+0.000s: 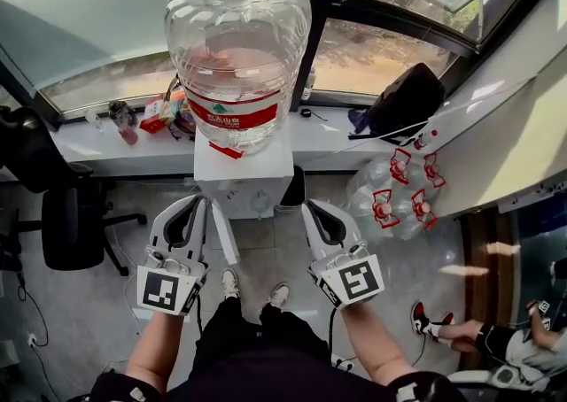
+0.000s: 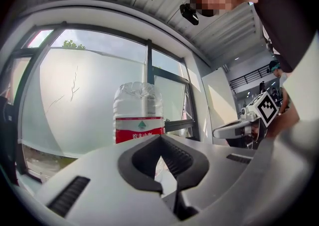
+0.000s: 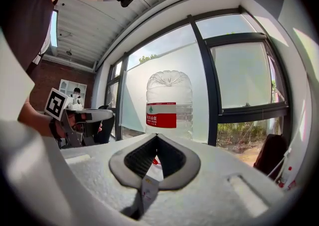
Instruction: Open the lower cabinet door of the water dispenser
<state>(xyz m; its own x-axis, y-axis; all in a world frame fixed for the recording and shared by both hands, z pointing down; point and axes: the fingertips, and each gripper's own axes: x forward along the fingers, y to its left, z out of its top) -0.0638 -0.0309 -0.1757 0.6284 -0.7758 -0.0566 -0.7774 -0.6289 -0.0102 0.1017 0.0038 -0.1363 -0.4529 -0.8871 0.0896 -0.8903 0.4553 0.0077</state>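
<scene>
Left gripper (image 1: 198, 204) and right gripper (image 1: 310, 208) level, jaws pinched together, empty, just near of water dispenser (image 1: 244, 181) at centre. Lower cabinet door (image 1: 227, 236) seems already ajar, edge jutting near-left. Next, likely: drop down, swing it wider.

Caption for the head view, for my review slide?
Person faces the water dispenser, bottle on top; left gripper and right gripper, both shut and empty, held before it.

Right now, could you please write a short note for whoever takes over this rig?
Left gripper: shut, empty, held level before the dispenser.
Right gripper: shut, empty, level beside it.
Bottle sits on top of the dispenser.
Done: unclear; a white panel juts toward the person at the lower front, perhaps the door ajar.
To do: check the door; open it fully if needed.
</scene>
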